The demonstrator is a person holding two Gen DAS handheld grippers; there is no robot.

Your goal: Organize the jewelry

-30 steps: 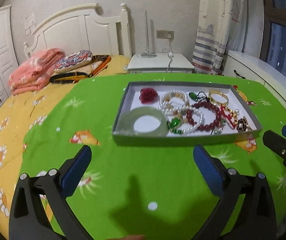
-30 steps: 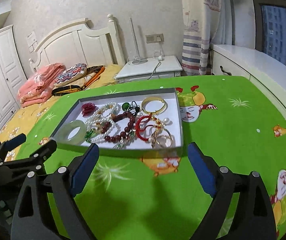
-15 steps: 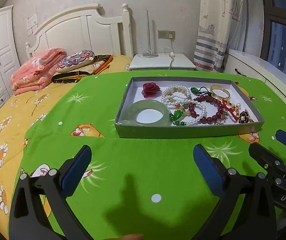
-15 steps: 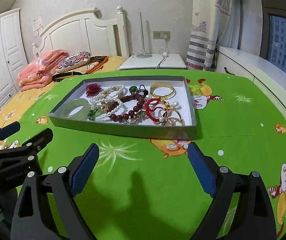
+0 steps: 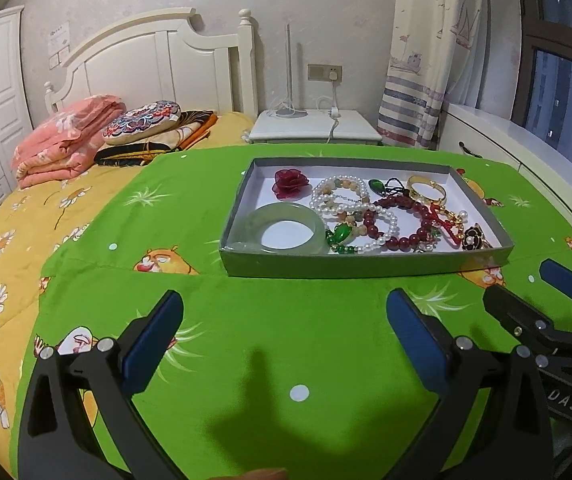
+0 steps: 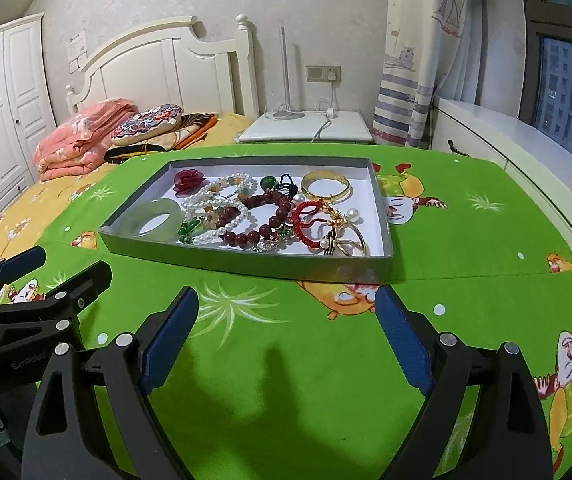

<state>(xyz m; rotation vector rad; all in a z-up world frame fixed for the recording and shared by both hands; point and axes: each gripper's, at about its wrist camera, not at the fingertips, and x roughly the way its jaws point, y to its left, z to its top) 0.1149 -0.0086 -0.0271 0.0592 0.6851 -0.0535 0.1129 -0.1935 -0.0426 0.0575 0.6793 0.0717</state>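
Both black blue-padded grippers, left [image 5: 283, 332] and right [image 6: 286, 326], gaped wide, empty, before a shallow grey cardboard jewelry tray [image 5: 366, 266].

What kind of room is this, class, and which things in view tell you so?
Most likely a bedroom: a bed with a white headboard, folded bedding on it, and a bedside table by the curtain.

Bright indoor light, sharp focus, fisheye-bent edges, soft foreground shadows.
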